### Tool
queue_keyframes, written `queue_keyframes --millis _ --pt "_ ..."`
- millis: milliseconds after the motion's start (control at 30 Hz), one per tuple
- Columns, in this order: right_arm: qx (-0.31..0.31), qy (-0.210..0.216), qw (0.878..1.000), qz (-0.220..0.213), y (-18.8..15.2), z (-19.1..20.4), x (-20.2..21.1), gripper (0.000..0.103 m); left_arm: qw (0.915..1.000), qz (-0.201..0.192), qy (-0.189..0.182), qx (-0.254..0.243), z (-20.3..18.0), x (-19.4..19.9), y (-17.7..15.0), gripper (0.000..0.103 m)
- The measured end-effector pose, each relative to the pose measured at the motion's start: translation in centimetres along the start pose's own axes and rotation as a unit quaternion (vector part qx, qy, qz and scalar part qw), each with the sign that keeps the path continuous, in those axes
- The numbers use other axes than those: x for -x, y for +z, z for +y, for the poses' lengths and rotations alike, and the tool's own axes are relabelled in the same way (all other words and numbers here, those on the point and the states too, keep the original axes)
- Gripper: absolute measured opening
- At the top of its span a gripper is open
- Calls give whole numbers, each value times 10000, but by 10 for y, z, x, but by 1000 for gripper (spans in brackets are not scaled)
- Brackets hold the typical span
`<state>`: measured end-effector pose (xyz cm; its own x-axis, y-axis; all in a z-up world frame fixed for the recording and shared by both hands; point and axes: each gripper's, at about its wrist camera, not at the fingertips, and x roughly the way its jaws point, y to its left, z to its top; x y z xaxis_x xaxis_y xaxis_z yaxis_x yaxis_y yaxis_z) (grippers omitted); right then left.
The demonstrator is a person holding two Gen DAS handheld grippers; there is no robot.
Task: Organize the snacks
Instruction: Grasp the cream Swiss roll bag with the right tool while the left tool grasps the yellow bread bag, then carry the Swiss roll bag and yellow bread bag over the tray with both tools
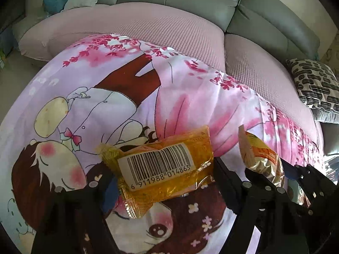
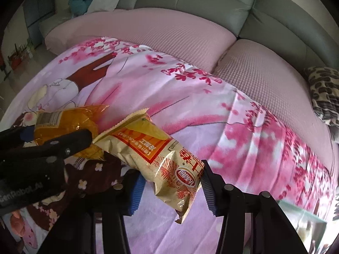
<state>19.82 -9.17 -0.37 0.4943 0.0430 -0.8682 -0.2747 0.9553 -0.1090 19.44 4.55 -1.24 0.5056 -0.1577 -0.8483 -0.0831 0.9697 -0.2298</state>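
Pink cartoon bedsheet [image 1: 173, 97] draped over a table or similar, grey couch [image 2: 190, 2] with pink seat covers behind it. Two snacks are in play, side by side and nearly touching.

Left gripper [image 1: 163, 175] has its jaws around the yellow packet [image 1: 165, 169], barcode side up; the pads look to be pressing its short ends, and the packet seems raised off the sheet. Right gripper [image 2: 171, 186] straddles the lower half of the gold packet [image 2: 161, 158], pads right at its sides, squeezing it as far as the views show.

Both look light, crinkly and slick, probably with crumbly stuff inside. The gold one is puffy and soft, so a mid-body pinch should hold better than the sealed ends. Squeezing hard could crush the contents.
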Motion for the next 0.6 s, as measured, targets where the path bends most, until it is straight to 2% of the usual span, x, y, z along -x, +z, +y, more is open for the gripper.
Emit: queue_keyframes --millis 300,600 --pt "-814 -22 9962 -322 -22 -18 51 52 9994 -340 -47 -65 -4 46 -12 80" --pt "-1639 -462 9830 -689 -50 -38 113 52 9941 -955 -219 -468 -22 105 -23 80"
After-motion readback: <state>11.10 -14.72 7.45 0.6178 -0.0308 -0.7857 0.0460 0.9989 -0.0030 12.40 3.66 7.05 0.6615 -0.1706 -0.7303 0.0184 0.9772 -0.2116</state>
